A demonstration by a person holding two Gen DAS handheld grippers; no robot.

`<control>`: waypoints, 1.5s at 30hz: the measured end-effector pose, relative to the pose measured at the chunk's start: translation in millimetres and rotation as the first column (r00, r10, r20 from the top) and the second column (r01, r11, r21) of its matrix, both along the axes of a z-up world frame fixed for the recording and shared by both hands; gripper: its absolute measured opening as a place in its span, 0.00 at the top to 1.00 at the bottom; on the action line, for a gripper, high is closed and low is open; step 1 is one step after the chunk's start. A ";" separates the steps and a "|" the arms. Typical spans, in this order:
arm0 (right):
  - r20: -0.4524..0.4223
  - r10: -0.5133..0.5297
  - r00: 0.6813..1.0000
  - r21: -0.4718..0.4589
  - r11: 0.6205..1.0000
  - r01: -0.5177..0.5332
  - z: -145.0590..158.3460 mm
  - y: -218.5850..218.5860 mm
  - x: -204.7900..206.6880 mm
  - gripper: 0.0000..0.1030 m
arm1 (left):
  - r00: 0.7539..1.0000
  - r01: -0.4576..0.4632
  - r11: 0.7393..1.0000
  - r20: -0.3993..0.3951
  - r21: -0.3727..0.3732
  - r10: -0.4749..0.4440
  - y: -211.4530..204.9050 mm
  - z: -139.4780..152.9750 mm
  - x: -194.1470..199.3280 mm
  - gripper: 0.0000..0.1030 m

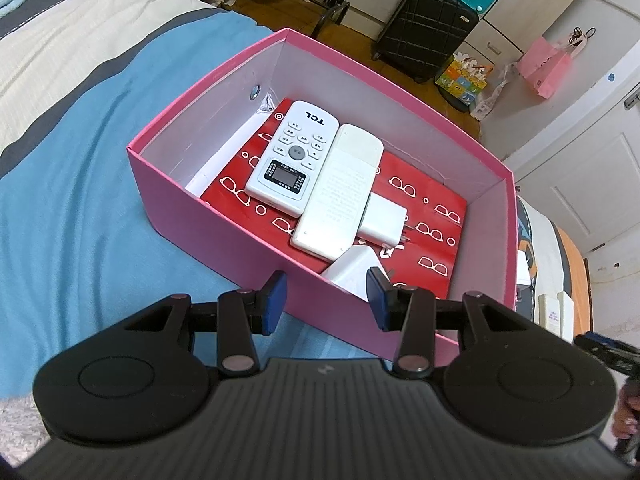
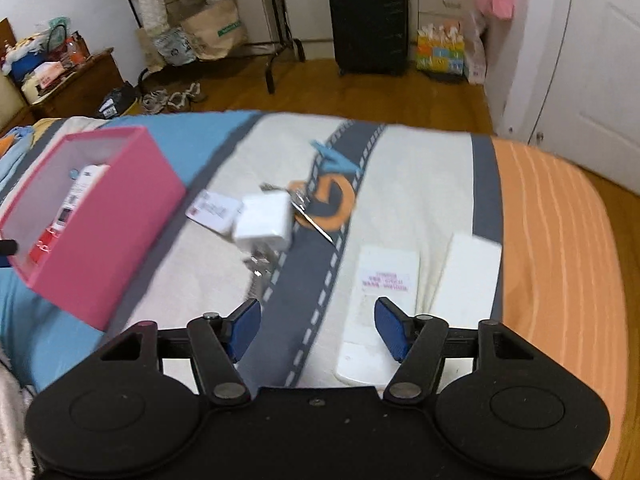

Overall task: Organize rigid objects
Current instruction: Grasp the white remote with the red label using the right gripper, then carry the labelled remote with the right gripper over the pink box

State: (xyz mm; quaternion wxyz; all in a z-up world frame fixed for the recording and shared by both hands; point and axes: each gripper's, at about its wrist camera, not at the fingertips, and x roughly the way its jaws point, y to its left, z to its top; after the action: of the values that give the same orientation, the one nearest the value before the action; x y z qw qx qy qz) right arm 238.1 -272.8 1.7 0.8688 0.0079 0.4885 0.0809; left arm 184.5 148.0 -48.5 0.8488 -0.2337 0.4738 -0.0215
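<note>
Left claw (image 1: 327, 300): tilted down over pink box (image 1: 192, 208), narrow, empty | Right claw (image 2: 320, 330): tilted down over bed (image 2: 420, 184), wide, empty

Bed (image 2: 420, 184): pink box (image 2: 104, 240), charger (image 2: 262, 222), remotes (image 2: 378, 304).

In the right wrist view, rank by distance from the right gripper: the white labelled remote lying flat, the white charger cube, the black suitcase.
1. White labelled remote lying flat: nearest, on the bed cover, its near end under the right gripper's right finger.
2. White charger cube: mid-bed, ahead and left.
3. Black suitcase: farthest, upright on the floor beyond the bed.
</note>
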 end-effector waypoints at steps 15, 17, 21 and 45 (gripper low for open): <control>-0.052 -0.061 0.997 -0.200 0.979 0.050 -57.7 -3.4 23.5 0.37 | 1.000 -0.002 1.000 0.001 0.011 0.002 -2.0 0.7 0.8 0.59; -0.060 -0.070 0.996 -0.208 0.977 0.056 -62.8 -4.6 25.5 0.39 | 1.000 -0.004 1.000 0.001 0.011 0.004 -1.7 1.1 0.9 0.59; -0.080 -0.075 0.994 -0.213 0.975 0.057 -63.1 -1.6 25.4 0.38 | 1.000 -0.002 1.000 0.003 0.020 0.002 -2.0 1.9 -0.8 0.59; -0.176 0.049 0.983 -0.067 0.996 -0.062 -44.3 67.7 -6.6 0.40 | 1.000 0.009 0.998 0.019 0.057 -0.010 -7.8 6.6 -4.9 0.61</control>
State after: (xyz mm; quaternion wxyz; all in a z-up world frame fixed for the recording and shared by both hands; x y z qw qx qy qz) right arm 231.5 -205.1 -42.6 0.8200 -0.0303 0.5651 0.0863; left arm 179.6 140.2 -41.8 0.8596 -0.2071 0.4669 -0.0145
